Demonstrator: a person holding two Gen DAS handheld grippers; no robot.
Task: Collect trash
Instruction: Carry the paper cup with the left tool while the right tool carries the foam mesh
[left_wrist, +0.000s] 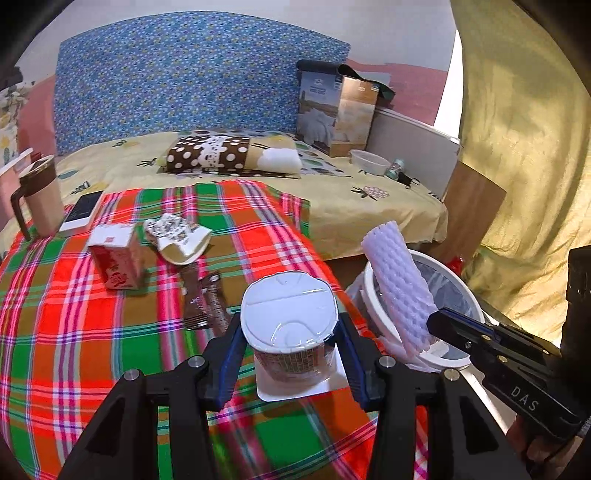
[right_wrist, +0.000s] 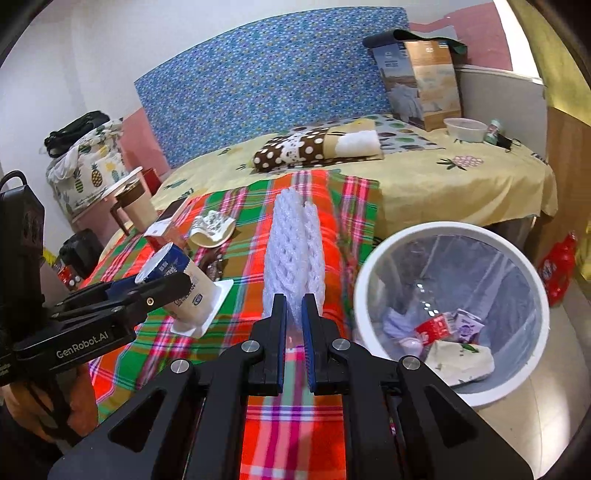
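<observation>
Above the plaid cloth (left_wrist: 74, 332), the left gripper (left_wrist: 288, 343) clasped an upturned yogurt cup (left_wrist: 290, 325) while the right gripper (right_wrist: 294, 317) pinched white foam netting (right_wrist: 295, 251) beside the white trash bin (right_wrist: 443, 230).

Both wrist cameras are looking forward and downward along their own fingers, close over the plaid cloth (left_wrist: 110, 332), toward the blue headboard (left_wrist: 184, 77) beyond it. The left view is sitting left of the white bin (right_wrist: 450, 236), the right view nearer it; both are sharing cloth, headboard and bin.
</observation>
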